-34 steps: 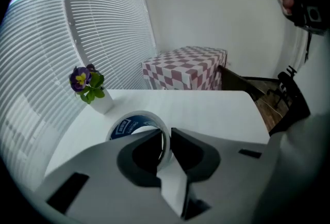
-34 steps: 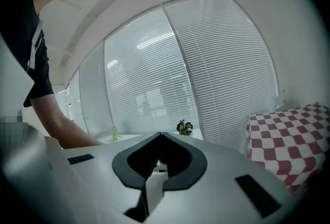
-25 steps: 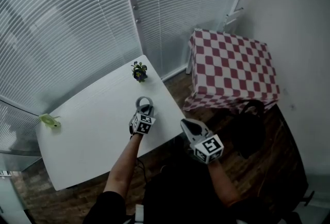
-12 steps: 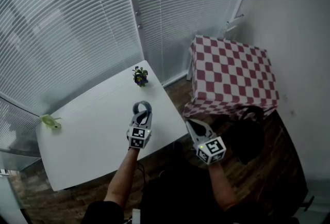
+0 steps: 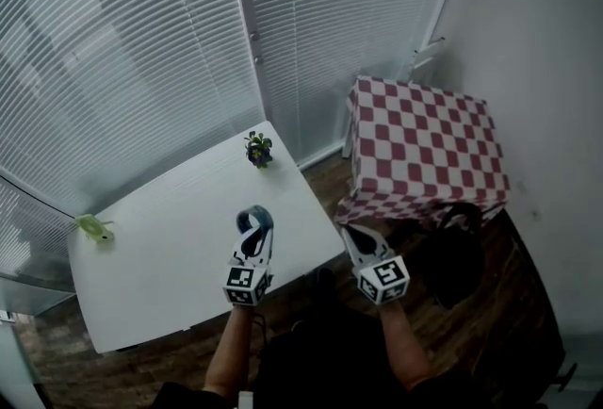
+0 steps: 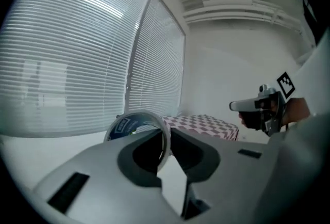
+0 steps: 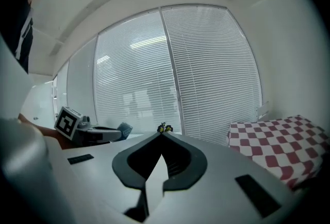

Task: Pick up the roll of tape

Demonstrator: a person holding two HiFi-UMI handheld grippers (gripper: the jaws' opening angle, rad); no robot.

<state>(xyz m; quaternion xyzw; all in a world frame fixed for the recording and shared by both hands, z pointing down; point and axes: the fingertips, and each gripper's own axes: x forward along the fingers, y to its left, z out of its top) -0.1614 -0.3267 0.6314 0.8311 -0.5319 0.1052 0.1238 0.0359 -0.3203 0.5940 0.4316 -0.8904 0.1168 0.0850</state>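
Observation:
The roll of tape (image 5: 254,217), a thin ring with a blue printed side, hangs above the white table (image 5: 160,237) near its right front edge. My left gripper (image 5: 255,228) is shut on the ring's wall and holds it clear of the tabletop. In the left gripper view the tape (image 6: 129,124) stands upright, with its rim pinched between the grey fingers (image 6: 198,148). My right gripper (image 5: 352,234) floats beyond the table's corner, above the wooden floor. It is shut, its tips meet, and nothing is between them (image 7: 161,136). From there the tape (image 7: 124,128) shows at the left.
A small potted plant (image 5: 258,150) stands at the table's far corner and a green object (image 5: 94,227) at its left edge. A red-and-white checked table (image 5: 424,148) is at the right, with a dark bag (image 5: 457,247) on the floor beside it. Window blinds fill the back.
My left gripper has risen with the tape, lifting it off the table and drawing back toward the near edge. The right gripper has stayed about where it was.

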